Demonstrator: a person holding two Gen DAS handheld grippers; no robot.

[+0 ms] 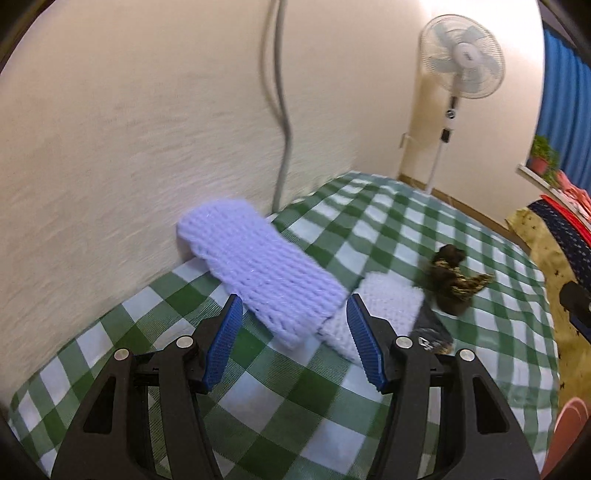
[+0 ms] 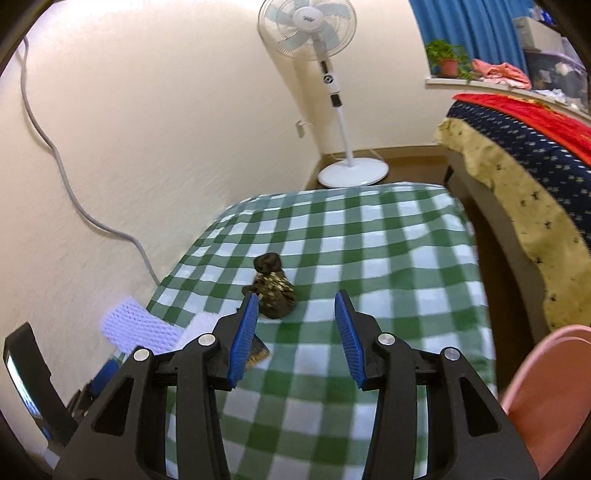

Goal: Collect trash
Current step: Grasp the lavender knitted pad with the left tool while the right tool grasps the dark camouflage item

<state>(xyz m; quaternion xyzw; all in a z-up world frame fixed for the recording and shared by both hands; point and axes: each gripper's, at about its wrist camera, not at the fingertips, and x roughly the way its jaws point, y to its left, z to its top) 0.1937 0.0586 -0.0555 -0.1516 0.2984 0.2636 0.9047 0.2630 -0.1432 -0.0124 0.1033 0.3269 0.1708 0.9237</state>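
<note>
Item: crumpled dark wrapper, brown-black with gold flecks, lying on the green-and-white checked cloth that covers the desk, toward the wall side. In the right wrist view it sits just beyond the tip of the left-hand blue pad, not between the pads. A second flat dark packet lies nearer, partly hidden behind that same pad.

Adjacent: a white knitted piece lies just beside the wrapper; a lavender knitted piece overlaps it and runs back to the wall.

Right tongs: pads parted about halfway, nothing between them, poised over bare checked cloth.

Left tongs: pads parted about halfway, holding nothing; the near ends of the lavender and white knits show in the gap beyond the tips, contact not discernible.

Surroundings: cream wall with a grey cable hanging down it; white pedestal fan on the floor past the desk's far end; blue curtain; potted plant on a sill; pink container rim at lower right.
</note>
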